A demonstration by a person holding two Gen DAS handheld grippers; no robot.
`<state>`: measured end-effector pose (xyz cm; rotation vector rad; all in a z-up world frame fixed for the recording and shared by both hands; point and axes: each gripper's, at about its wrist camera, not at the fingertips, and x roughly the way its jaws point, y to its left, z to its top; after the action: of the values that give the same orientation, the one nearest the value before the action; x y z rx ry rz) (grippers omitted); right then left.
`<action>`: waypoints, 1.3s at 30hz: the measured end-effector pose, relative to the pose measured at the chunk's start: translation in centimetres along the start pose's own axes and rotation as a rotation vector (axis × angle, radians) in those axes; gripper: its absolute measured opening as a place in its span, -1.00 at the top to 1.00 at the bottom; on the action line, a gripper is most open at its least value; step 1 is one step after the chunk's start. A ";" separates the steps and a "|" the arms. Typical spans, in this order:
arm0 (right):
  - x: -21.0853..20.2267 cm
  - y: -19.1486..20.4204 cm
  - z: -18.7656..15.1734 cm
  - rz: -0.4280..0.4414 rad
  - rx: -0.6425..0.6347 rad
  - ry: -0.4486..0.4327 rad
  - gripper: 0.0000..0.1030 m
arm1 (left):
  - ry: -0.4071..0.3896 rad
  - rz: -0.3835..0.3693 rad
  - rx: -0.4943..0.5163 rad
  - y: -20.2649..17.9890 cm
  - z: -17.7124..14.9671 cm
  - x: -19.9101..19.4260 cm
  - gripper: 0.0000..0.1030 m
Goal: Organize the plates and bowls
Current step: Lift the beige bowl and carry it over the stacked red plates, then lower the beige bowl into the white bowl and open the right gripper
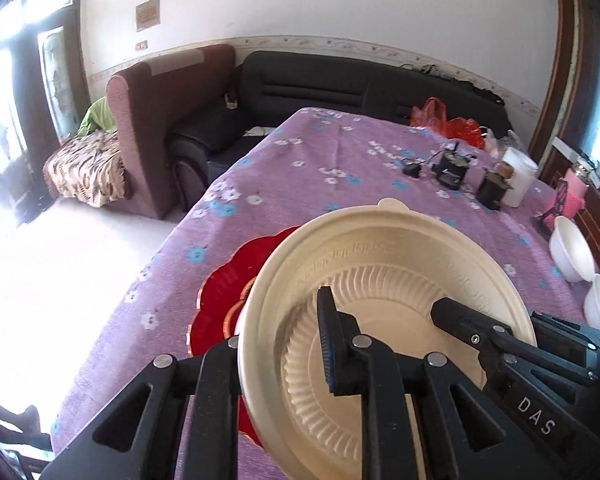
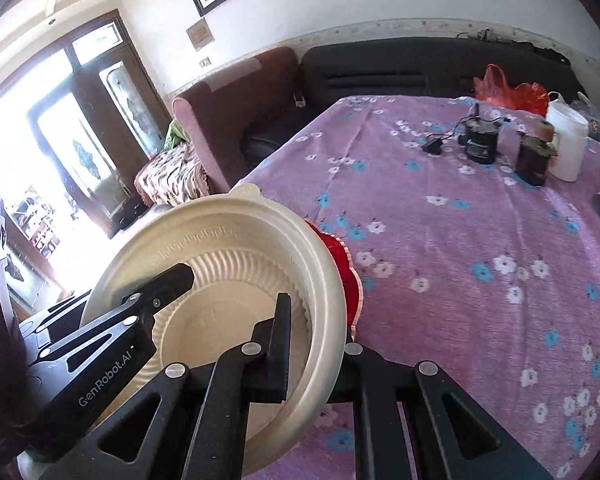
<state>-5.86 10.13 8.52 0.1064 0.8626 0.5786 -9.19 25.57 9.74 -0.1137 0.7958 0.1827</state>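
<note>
My left claw (image 1: pixel 278 364) sat nearest the lens, clamped narrow on the near rim of the cream plate (image 1: pixel 384 264), one finger inside the dish and the other under its edge. My right claw (image 2: pixel 312 356) gripped the same plate (image 2: pixel 220 248) on its opposite rim, also pinched tight, so both held it between them, tilted and lifted clear of the tabletop (image 1: pixel 320 168). Beneath and just behind it lay the red plate (image 1: pixel 220 292), flat on the purple flowered cloth, partly hidden by the cream one. Two white bowls (image 1: pixel 572 254) stood at the far right edge, well apart from the plates. Smaller clutter, dark boxes and a white tub (image 1: pixel 520 176), sat further back.

I judged this the carrying step: the cream plate was in the air and not yet placed. Next it seemed to need levelling, centring over the red plate, lowering until it rested, then both claws letting go together so it would not tip.
</note>
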 end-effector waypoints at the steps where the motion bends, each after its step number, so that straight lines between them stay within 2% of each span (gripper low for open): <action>1: 1.4 0.7 0.1 -0.004 0.001 0.026 0.78 | 0.018 0.008 -0.009 0.7 -0.1 0.8 0.66; 6: 5.3 2.1 -0.3 -0.047 -0.011 0.079 0.79 | 0.062 -0.003 -0.038 2.9 -0.6 3.3 0.65; 12: 6.3 1.8 -0.1 -0.109 -0.036 0.062 0.81 | 0.064 -0.013 -0.026 2.5 -0.8 4.6 0.60; 15: 6.3 1.9 0.1 -0.127 -0.048 0.048 0.81 | 0.067 -0.020 -0.048 3.0 -0.6 4.8 0.42; 17: 6.2 2.1 0.1 -0.137 -0.057 0.037 0.81 | 0.064 -0.027 -0.080 3.7 -0.7 4.6 0.19; 19: 6.1 2.2 0.1 -0.149 -0.061 0.025 0.81 | 0.064 -0.031 -0.108 4.5 -0.7 4.3 0.08; 27: 6.1 2.5 0.5 -0.161 -0.108 -0.008 0.80 | 0.032 -0.057 -0.154 5.8 -0.9 1.8 0.01; 30: 5.8 2.6 0.6 -0.143 -0.100 -0.016 0.77 | 0.003 -0.059 -0.149 5.8 -0.9 0.4 -0.10; 32: 5.3 2.6 0.6 -0.132 -0.092 -0.031 0.62 | -0.024 -0.060 -0.149 5.8 -0.8 -0.8 -0.26; 34: 4.7 2.5 0.7 -0.113 -0.083 -0.052 0.16 | -0.048 -0.063 -0.151 5.8 -0.8 -1.9 -0.34; 36: 3.9 2.4 0.7 -0.106 -0.070 -0.086 -0.12 | -0.068 -0.064 -0.149 5.8 -0.9 -2.9 -0.41; 39: 2.9 2.3 0.7 -0.086 -0.058 -0.118 -0.17 | -0.088 -0.059 -0.143 5.6 -1.3 -4.2 -0.46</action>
<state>-4.90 13.68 7.77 0.0503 0.7318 0.5115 -14.09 30.34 11.70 -0.2625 0.6907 0.1878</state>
